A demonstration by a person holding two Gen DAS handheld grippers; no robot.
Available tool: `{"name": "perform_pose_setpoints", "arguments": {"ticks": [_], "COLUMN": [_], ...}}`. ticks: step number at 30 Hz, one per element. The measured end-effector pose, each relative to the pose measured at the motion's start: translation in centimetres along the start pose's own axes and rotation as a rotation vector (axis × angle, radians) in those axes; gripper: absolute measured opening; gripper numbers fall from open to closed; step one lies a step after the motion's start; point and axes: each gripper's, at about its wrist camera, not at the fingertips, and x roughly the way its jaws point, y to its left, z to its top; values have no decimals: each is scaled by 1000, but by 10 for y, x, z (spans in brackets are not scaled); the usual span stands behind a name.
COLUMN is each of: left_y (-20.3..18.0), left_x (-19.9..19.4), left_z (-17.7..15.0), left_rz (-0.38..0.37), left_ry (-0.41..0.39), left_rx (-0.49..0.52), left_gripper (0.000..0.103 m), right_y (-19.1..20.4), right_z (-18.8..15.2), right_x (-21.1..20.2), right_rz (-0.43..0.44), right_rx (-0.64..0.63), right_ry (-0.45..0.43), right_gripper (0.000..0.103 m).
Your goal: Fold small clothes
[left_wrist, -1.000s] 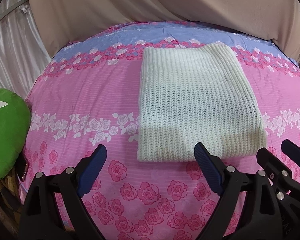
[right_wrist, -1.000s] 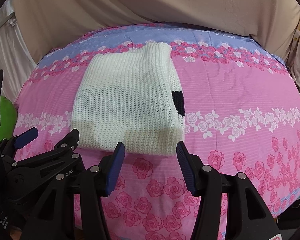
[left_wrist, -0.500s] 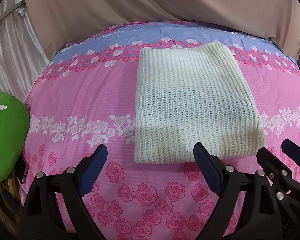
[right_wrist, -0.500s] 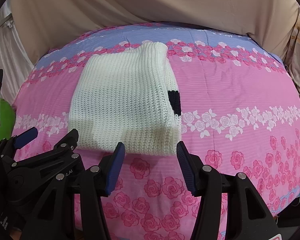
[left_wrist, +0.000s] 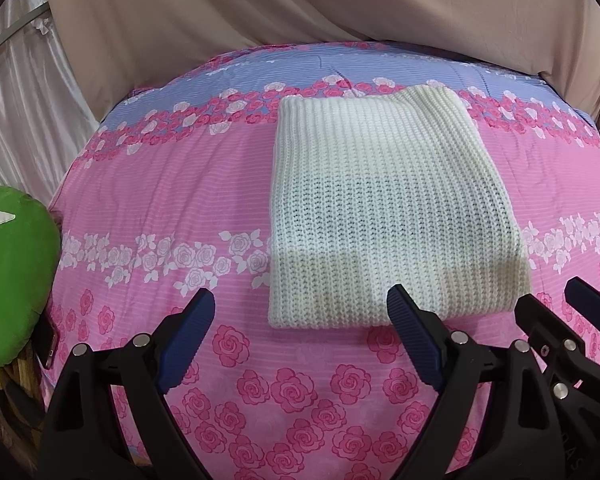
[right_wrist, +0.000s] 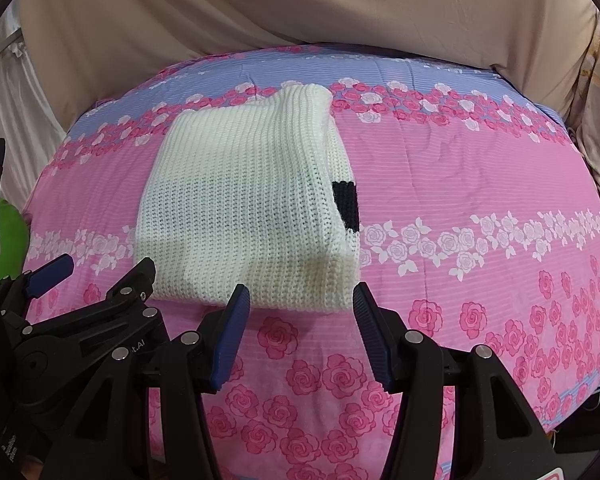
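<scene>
Since the earlier frames almost nothing has shifted: both views have only drifted slightly, so the white knit sweater (left_wrist: 384,208) sits a touch differently in the picture while keeping its shape. It lies folded into a thick, tidy rectangle on the pink rose-print bedspread (left_wrist: 160,200), with a black patch (right_wrist: 346,204) showing at its right edge in the right wrist view. The folding looks essentially done; at most a last half-fold or squaring remains. The left gripper (left_wrist: 300,338) is spread wide and holds nothing, its right finger just at the sweater's near edge. The right gripper (right_wrist: 302,328) is likewise released and empty, facing the near right corner without touching it.
</scene>
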Motion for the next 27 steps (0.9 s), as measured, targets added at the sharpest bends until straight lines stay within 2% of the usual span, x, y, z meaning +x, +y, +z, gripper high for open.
{"name": "perform_pose_setpoints", "arguments": {"ticks": [5,8,11,13,27], "left_y": [9,8,4,4,3], "left_x": [1,4,3,3,25], "left_z": [2,1,2,2,-2], "left_rz": [19,6,12,15,-8], "left_ry": [-3,14,6,9,107], "left_rx": [-24,-15,6,0,-17], "left_gripper": [86,86,86,86,87], "right_y": [-2,-11,-2,-2,-5], "right_z": [1,2,1,2,-2], "right_x": [-2,-1,4,2,18], "right_rz": [-1,-12,5,2,-6], "right_rx": [8,46,8,4,30], "right_ry": [-9,-12,15,3,74], "right_gripper": [53,55,53,55,57]}}
